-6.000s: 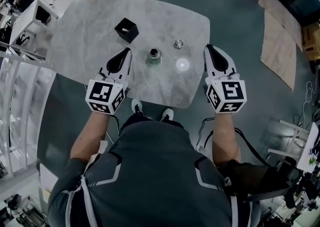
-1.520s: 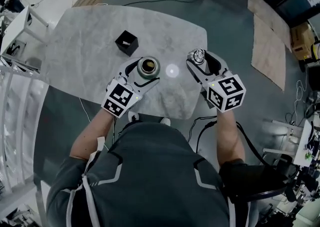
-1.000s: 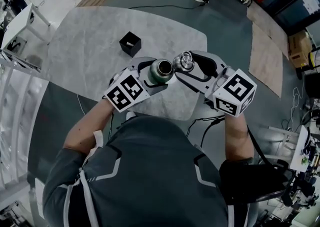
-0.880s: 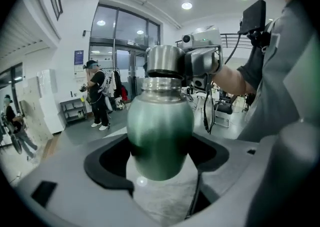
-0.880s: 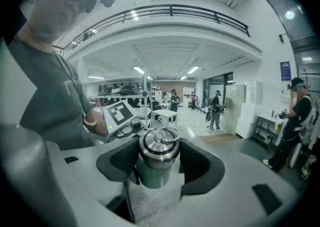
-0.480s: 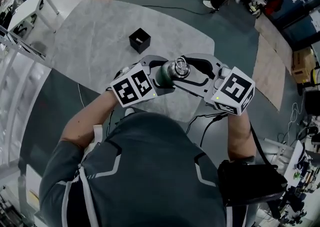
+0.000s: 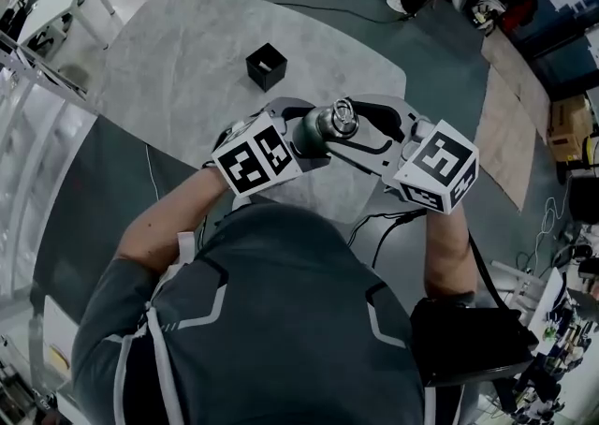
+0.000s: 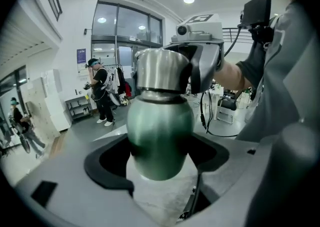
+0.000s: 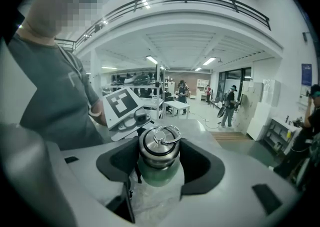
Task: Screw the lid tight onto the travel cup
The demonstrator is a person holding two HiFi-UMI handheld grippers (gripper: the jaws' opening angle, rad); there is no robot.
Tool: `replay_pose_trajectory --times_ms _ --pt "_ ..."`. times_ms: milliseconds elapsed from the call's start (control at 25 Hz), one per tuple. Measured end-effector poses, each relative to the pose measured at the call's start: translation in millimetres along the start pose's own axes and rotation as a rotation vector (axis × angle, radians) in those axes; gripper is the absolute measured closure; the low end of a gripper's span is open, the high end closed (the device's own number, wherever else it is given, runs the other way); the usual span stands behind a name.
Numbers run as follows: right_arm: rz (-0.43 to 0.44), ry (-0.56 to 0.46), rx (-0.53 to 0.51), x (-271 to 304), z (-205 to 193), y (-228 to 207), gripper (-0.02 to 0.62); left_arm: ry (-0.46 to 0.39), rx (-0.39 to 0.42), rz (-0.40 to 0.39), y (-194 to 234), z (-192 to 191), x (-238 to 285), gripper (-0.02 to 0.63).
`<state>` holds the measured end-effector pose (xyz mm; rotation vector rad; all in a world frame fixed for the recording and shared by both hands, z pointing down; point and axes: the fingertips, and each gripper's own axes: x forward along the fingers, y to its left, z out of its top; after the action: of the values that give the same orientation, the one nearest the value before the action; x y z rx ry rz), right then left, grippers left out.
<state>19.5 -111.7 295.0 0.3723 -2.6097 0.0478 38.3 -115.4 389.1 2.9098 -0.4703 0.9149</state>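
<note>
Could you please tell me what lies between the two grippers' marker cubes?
The green metal travel cup with its steel lid, in the head view.

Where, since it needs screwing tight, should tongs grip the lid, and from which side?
Grip the lid round its steel side wall, coming in sideways across the cup, as the right tongs do. That wall is round and broad; the thin ring on top would probably twist away.

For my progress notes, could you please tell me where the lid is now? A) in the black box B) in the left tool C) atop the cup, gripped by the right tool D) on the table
C: the lid sits on the cup, the right tool closed on it.
</note>
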Motion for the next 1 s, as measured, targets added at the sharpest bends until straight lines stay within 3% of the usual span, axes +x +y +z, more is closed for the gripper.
replay_pose_trajectory --times_ms 320,560,800,1000 --pt "-0.075 0.055 0.066 6 -6 -8 0.325 0.051 -0.002 0.111 13 -6 3 0.238" --pt "-0.149 0.067 0.110 11 -3 -14 0.324 0.043 -0.017 0.135 20 -8 3 0.238" --pt "-0.075 -0.144 0.107 -5 17 -11 0.293 -0.106 -0.068 -0.037 3 15 -11 0.238" --pt "0.006 -0.307 0.044 -21 40 0 0.288 -0.144 -0.063 -0.074 1 24 -21 0.238"
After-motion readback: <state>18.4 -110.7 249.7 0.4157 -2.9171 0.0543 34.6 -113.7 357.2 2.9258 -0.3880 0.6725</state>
